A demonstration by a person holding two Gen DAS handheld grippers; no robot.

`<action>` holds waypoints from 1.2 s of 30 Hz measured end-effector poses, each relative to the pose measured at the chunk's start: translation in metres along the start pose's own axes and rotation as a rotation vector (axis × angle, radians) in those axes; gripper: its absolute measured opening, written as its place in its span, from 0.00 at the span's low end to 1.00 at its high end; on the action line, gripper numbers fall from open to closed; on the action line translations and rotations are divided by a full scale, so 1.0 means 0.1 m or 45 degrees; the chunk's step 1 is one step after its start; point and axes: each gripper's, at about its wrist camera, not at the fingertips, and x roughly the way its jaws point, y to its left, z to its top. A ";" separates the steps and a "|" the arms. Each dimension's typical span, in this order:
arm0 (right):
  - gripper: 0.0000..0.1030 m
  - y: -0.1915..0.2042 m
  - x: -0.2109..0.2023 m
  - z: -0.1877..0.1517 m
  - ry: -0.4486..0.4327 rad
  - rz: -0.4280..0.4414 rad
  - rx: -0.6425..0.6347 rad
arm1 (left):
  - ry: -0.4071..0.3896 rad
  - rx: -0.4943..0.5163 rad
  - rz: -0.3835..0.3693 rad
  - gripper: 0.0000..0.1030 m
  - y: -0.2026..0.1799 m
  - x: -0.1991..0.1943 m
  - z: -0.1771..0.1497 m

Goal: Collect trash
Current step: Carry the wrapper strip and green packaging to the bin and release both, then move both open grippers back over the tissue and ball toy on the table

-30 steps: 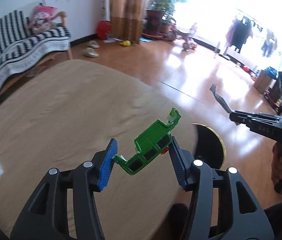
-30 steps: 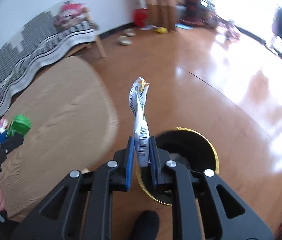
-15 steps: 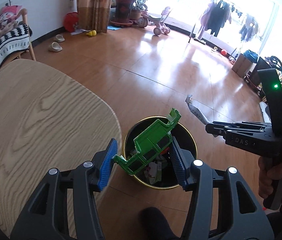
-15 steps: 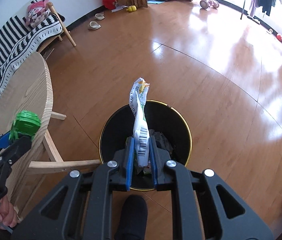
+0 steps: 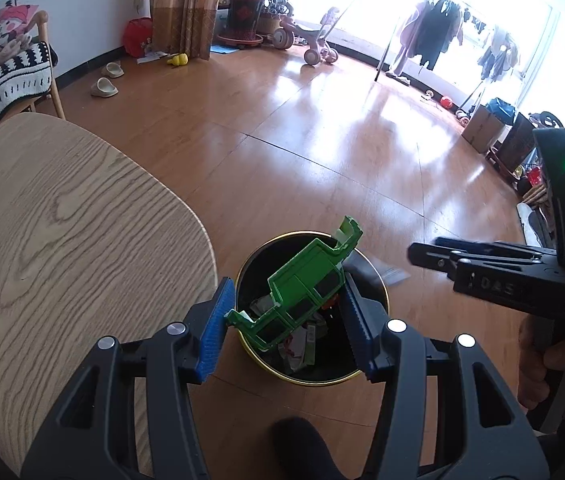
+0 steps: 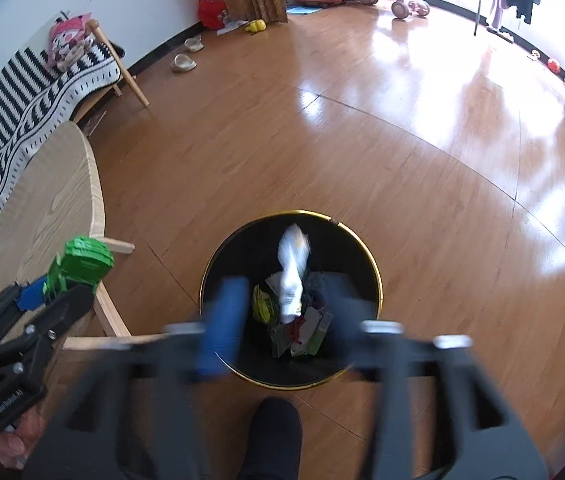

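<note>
A: Left to right. Counter (image 5: 62, 240) on the left, its rounded edge just beside the bin (image 5: 378, 280). Left hand-held gripper (image 5: 282, 322) is about half open, pads clamped on the green plastic piece (image 5: 302, 292), which hangs over the bin mouth, not dropped.

B: Right side?

A: Right hand-held gripper (image 6: 282, 312) has just been opening: jaws wide and blurred, nothing between them. A second ago it pinched the white wrapper (image 6: 292, 276); now the wrapper is falling into the bin (image 6: 374, 276), above the trash already inside.

B: So one item in, one left.

A: My read, yes. The green piece looks ready to release.

B: Clearance?

A: Bare floor (image 6: 362, 140) right of and beyond the bin. The tight spots are the counter edge (image 6: 96, 200) and its leg on the left, and the person's foot (image 6: 276, 432) just in front of the rim.
</note>
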 end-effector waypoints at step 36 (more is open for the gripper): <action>0.84 0.98 -0.19 0.16 -0.161 0.100 -0.047 | -0.120 -0.174 0.214 0.90 0.81 -0.88 -0.11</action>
